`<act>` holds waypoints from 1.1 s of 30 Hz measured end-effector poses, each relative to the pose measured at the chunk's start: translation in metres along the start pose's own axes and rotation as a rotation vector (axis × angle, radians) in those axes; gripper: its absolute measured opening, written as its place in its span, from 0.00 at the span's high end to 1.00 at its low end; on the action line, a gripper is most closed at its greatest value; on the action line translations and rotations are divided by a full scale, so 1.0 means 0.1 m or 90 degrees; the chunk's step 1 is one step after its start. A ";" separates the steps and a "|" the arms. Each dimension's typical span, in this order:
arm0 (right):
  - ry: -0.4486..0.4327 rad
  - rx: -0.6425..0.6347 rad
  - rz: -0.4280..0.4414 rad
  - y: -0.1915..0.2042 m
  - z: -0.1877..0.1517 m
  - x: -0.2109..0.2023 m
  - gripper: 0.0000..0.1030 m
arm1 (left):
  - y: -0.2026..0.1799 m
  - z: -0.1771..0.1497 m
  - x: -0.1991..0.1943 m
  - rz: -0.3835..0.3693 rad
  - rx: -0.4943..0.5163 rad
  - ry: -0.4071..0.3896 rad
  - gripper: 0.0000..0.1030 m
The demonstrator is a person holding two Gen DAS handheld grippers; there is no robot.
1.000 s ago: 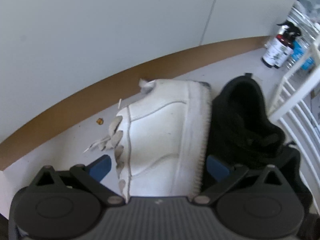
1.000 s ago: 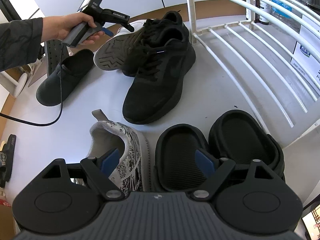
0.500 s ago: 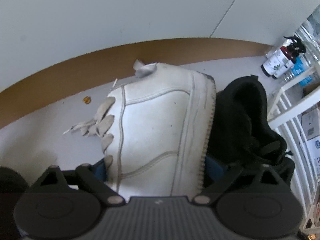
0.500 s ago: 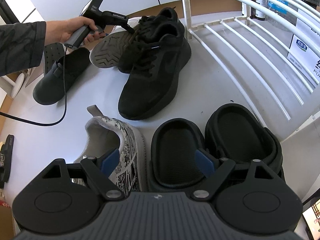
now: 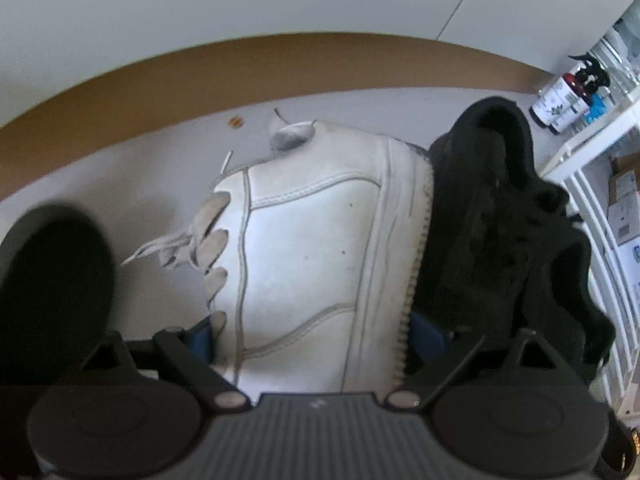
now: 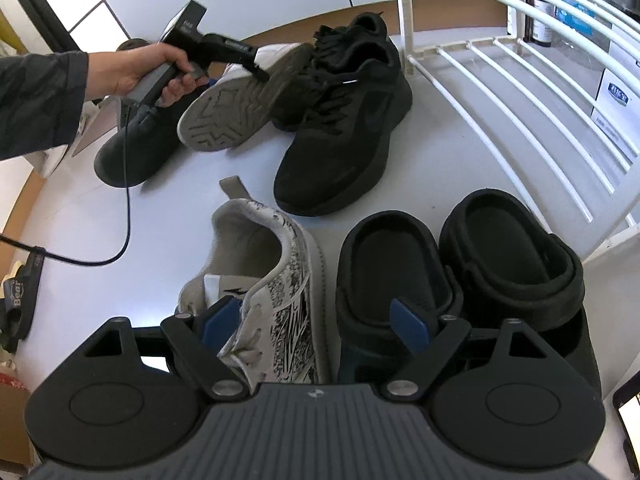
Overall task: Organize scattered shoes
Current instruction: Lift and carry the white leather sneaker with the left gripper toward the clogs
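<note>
Dark slip-on: far left on the white floor, upper partly covered by the hand
Left gripper: clamped on the white sneaker, blue pads mostly hidden behind the shoe
White sneaker: tipped on its side, sole facing the right wrist camera, leaning against the far black trainer; toe cut off by the gripper body
Patterned sneaker: near centre, toe hidden under the right gripper
Right gripper: fingers spread wide, holding nothing, above the patterned sneaker and the left black clog
Black trainers: centre, side by side, the far one largely screened
Right clog: touching its mate, beside the white rack
Bottles: far right, blurred
</note>
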State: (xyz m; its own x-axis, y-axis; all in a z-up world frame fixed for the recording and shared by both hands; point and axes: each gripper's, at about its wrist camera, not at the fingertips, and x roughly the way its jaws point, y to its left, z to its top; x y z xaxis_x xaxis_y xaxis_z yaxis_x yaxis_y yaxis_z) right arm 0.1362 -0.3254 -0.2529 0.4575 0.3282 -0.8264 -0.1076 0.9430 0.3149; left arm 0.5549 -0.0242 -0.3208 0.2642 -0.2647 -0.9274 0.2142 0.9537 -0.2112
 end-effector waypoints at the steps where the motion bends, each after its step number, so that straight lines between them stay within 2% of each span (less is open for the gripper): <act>1: 0.000 -0.001 0.002 0.02 -0.01 -0.01 0.16 | 0.02 -0.06 -0.03 0.003 -0.002 0.001 0.09; 8: -0.009 -0.027 0.009 0.16 -0.10 -0.17 0.16 | 0.12 -0.48 -0.22 0.016 -0.007 0.011 0.09; 15: -0.030 -0.060 0.000 0.33 -0.18 -0.33 0.16 | 0.21 -1.07 -0.43 0.015 -0.006 0.019 0.09; 19: -0.051 -0.058 0.001 0.44 -0.21 -0.38 0.16 | 0.25 -1.26 -0.48 0.013 -0.017 0.024 0.09; 22: -0.063 -0.056 0.014 0.52 -0.19 -0.39 0.16 | 0.32 -1.54 -0.59 0.015 -0.022 0.034 0.09; 28: -0.072 -0.052 0.027 0.65 -0.13 -0.30 0.16 | 0.50 -1.84 -0.69 0.009 -0.041 0.043 0.09; 33: -0.082 -0.054 0.034 0.82 -0.10 -0.26 0.16 | 0.60 -2.00 -0.78 0.017 -0.027 0.050 0.09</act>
State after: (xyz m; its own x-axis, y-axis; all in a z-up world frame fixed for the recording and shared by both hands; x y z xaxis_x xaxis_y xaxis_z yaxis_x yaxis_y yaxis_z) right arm 0.1071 -0.2561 -0.2101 0.5579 0.3728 -0.7415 -0.2057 0.9277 0.3116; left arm 0.3594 0.0822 -0.3227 0.1937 -0.2292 -0.9539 0.1673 0.9658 -0.1981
